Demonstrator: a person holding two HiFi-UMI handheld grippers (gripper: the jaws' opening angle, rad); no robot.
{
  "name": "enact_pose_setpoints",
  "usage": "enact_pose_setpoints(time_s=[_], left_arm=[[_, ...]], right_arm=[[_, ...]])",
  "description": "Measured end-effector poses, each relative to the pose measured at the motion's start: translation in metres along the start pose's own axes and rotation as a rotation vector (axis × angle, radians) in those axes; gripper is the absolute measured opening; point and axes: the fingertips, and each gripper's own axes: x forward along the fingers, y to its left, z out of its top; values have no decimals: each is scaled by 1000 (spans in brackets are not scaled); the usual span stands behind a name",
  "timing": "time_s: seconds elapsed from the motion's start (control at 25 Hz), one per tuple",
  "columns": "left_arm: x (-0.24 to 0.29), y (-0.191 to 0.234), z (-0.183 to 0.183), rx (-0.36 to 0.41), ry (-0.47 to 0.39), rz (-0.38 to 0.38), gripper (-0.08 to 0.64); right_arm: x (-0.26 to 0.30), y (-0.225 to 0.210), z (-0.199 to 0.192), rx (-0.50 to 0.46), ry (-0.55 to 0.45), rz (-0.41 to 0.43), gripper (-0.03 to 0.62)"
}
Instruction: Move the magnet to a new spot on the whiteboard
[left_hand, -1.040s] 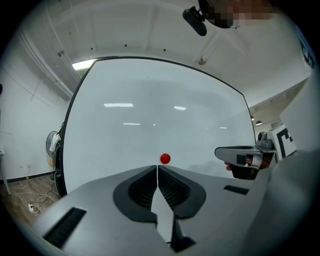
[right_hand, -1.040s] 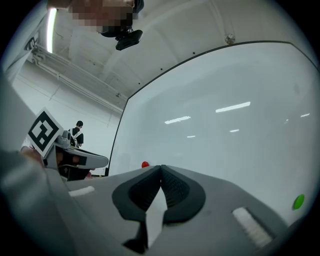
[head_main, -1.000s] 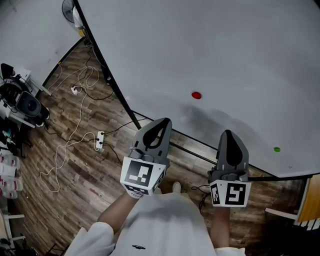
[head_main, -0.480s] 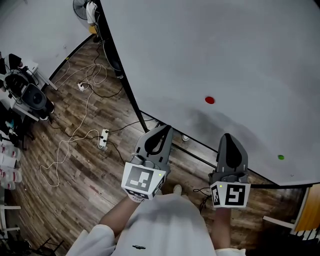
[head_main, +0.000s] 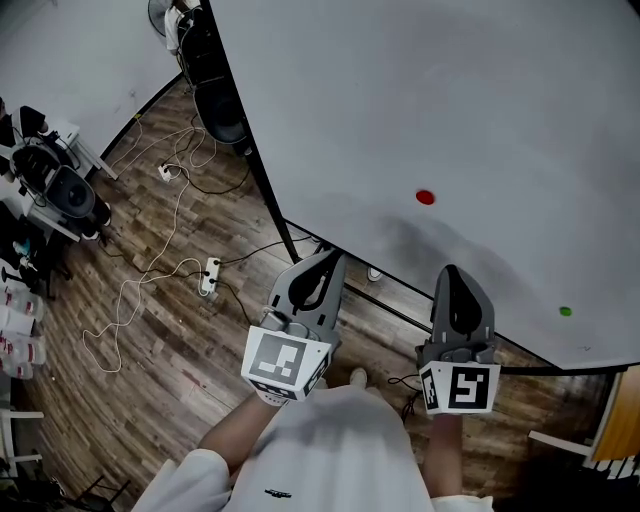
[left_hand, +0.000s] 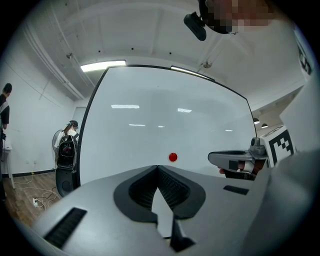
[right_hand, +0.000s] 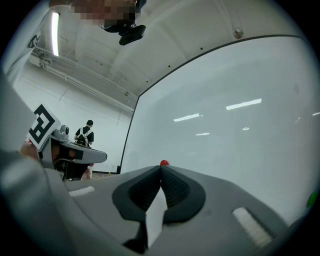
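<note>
Both grippers point at the whiteboard (head_main: 480, 90). The left gripper (head_main: 325, 258) has its jaws pressed together with nothing between them, and the right gripper (head_main: 452, 272) is likewise closed and empty. In the head view the red magnet (head_main: 425, 197) sticks to the board beyond the two gripper tips and between them, untouched, well apart from a green magnet (head_main: 565, 311) near the board's lower right edge. Cables (head_main: 150, 280) trail over the wooden floor (head_main: 120, 380).

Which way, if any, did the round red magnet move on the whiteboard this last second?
No. The round red magnet stays up-left of the small green magnet, as before; only the view shifted.
</note>
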Motion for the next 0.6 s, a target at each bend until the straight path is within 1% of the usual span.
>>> enact_pose_setpoints(time_s=[0.6], left_arm=[[4,-5,5,4,-2,-14,6]], right_arm=[[-2,-3,2,-2,5,-9,0]])
